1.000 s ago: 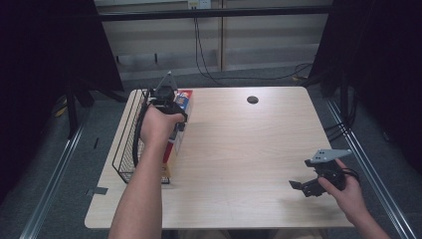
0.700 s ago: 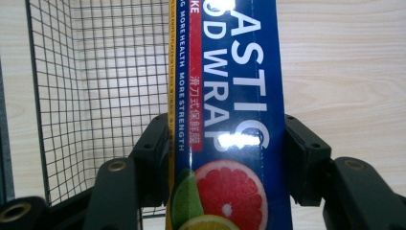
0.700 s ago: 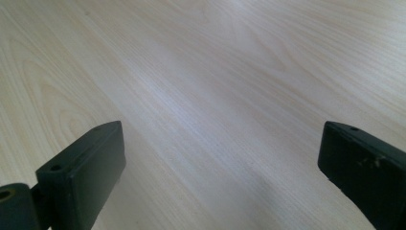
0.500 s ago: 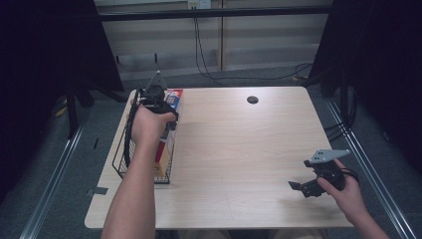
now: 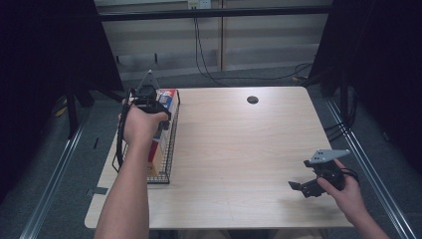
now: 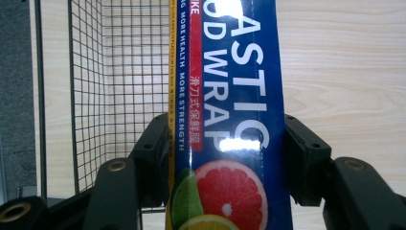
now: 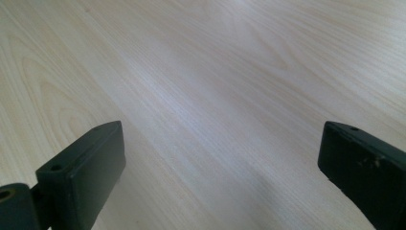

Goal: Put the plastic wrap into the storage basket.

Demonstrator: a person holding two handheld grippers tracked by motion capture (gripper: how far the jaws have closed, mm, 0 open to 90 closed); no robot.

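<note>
A long blue box of plastic food wrap (image 6: 230,120) with citrus fruit printed on it runs lengthwise between the jaws of my left gripper (image 6: 225,143), which press on its two sides. In the high view the left gripper (image 5: 148,105) holds the box (image 5: 158,152) over the black wire basket (image 5: 172,144) at the table's left side. The basket's mesh (image 6: 119,72) lies just left of the box in the left gripper view. My right gripper (image 5: 302,188) rests low at the front right with its jaws wide apart. Between its jaws (image 7: 220,158) there is bare wood.
The light wooden table (image 5: 239,149) has a small dark round hole (image 5: 252,99) near its far edge. Dark curtains stand to the left and right, and cables hang behind the table. A metal rail runs along the floor on each side.
My left hand has carried the box to the left, from above the basket's right rim to over the basket. The right hand has stayed where it was.
</note>
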